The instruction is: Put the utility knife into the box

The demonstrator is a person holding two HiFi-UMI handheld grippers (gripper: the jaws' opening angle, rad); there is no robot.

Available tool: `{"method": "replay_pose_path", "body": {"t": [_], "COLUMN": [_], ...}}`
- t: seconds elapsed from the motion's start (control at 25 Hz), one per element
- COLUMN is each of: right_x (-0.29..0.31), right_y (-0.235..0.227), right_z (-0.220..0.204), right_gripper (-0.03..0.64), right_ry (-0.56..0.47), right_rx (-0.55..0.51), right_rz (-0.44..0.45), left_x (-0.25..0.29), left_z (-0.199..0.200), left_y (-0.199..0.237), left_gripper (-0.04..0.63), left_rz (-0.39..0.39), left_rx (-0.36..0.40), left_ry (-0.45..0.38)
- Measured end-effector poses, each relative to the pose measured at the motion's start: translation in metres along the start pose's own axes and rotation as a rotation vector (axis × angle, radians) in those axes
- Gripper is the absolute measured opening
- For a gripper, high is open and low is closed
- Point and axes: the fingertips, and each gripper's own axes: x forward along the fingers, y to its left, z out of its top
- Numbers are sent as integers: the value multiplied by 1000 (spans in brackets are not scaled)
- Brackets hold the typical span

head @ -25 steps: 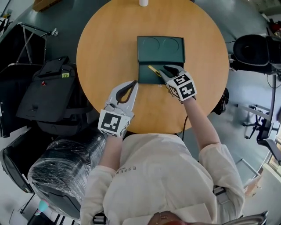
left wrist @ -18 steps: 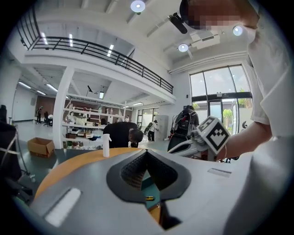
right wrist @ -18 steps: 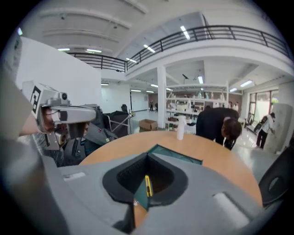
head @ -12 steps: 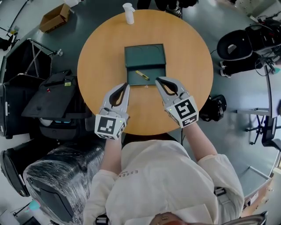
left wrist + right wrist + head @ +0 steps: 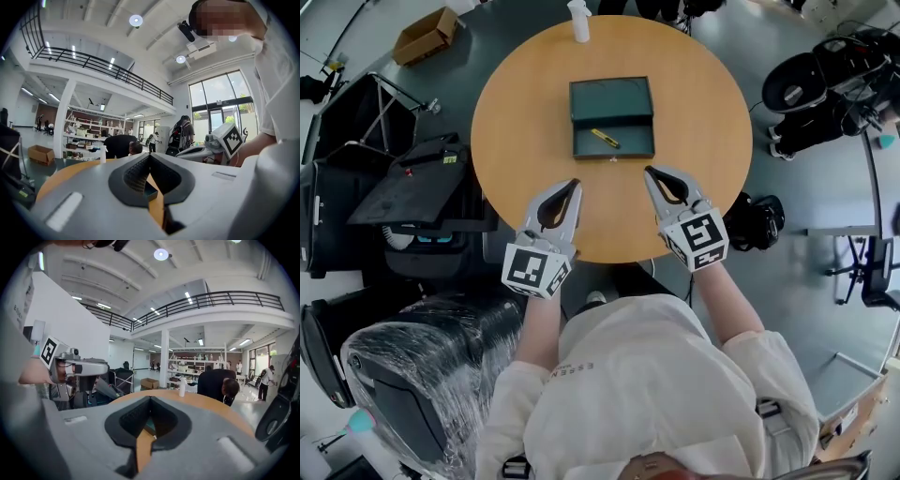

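Note:
The dark green box (image 5: 630, 146) lies open in the middle of the round wooden table (image 5: 516, 112), its lid folded back on the far side. The yellow utility knife (image 5: 604, 139) rests slantwise inside the box's near tray. My left gripper (image 5: 574, 185) and right gripper (image 5: 650, 172) hover side by side over the near part of the table, a short way in front of the box. Both are shut and hold nothing. In the left gripper view the closed jaws (image 5: 150, 155) frame a corner of the box (image 5: 149, 191). The right gripper view shows its closed jaws (image 5: 150, 397) likewise.
A white bottle (image 5: 578, 21) stands at the table's far edge. On the floor are a cardboard box (image 5: 425, 34), black cases and a folding frame (image 5: 403, 187) at left, a plastic-wrapped chair (image 5: 403, 375) near left, and black bags and chairs (image 5: 811, 89) at right.
My right gripper let go of the knife in the box, drew back toward me and shut. The left gripper also drew back a little. The knife stays in the box.

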Motion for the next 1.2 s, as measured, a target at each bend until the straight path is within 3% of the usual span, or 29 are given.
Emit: {"method": "replay_pose_path", "body": {"t": [0.36, 0.68, 1.2], "right_x": [-50, -103, -135], "right_y": [89, 149, 158], "right_z": [-15, -35, -16], "right_gripper": [-6, -8, -8], "right_ry": [31, 40, 23], "right_rx": [-7, 72, 64], "right_rz": [-19, -89, -97], "left_x": [-102, -166, -177], "left_z": [-13, -27, -7], "left_y": [-37, -75, -105], "left_gripper": [15, 15, 15], "left_rz": [-39, -109, -122], "left_rx": [-15, -32, 8], "left_ry": [1, 23, -25]}}
